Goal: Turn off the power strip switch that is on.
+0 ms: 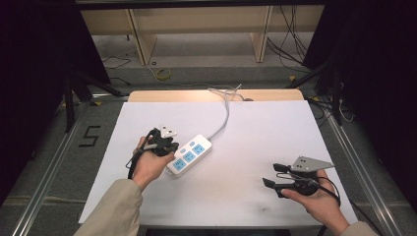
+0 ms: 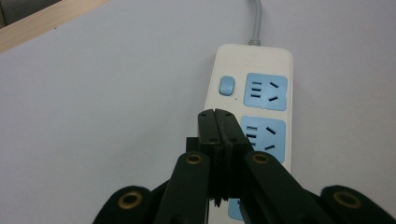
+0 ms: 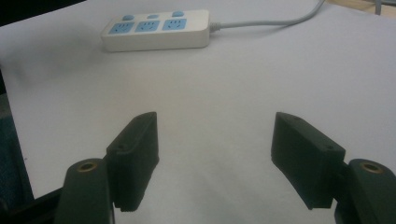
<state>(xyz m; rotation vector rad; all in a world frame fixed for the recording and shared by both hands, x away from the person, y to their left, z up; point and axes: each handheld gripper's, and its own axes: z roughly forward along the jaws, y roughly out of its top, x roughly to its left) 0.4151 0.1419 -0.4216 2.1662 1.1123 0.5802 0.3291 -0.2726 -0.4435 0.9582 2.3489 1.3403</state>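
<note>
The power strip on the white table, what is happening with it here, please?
A person holds a gripper in each hand. The left gripper, jaws shut and empty, hovers over the white power strip, near its blue switches. The right gripper waits apart with open jaws. The strip lies flat on the table, nothing plugged in.

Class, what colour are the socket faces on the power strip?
Light blue, on the white power strip; clearest in the left gripper view.
</note>
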